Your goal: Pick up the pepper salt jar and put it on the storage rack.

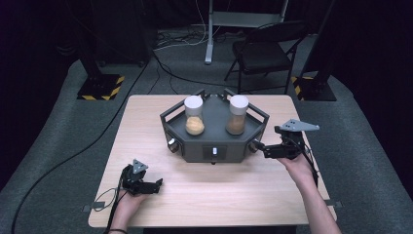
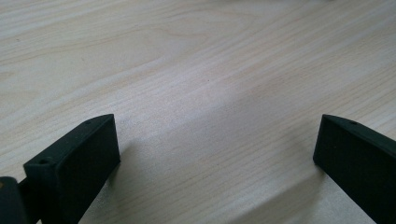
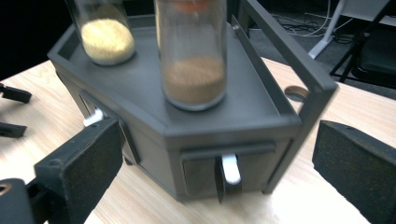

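Jars stand on a dark grey six-sided stand [image 1: 214, 146] at the middle of the pale wooden table [image 1: 146, 126], toward twelve o'clock: a clear glass jar with a white lid and yellow grains [image 1: 194, 117] at the stand's ten o'clock, and a clear glass jar with a white lid and brown grains [image 1: 237, 115] at its two o'clock, both upright on the flat top inside a low railing. The stand's side faces carry small drawers; the right gripper view shows one drawer front with a white pull tab [image 3: 230, 169] directly ahead, and a second white tab [image 3: 93, 116] on the neighbouring face. The right gripper [image 1: 260, 147], held in the person's right hand [image 1: 298, 163] at the table's three o'clock, points at the stand's right-hand face with its jaws spread wide, holding nothing, the tips just beside the stand; whether they touch it I cannot tell. The left gripper [image 1: 155, 186] rests low at seven o'clock in the left hand [image 1: 127, 201], well apart from the stand, jaws likewise spread wide over bare wood and gripping nothing. Beyond the table, on the grey carpet, a black folding chair [image 1: 265, 51] sits at one o'clock, a white desk leg [image 1: 210, 34] at twelve, and black cables [image 1: 63, 161] trail across the floor at nine.
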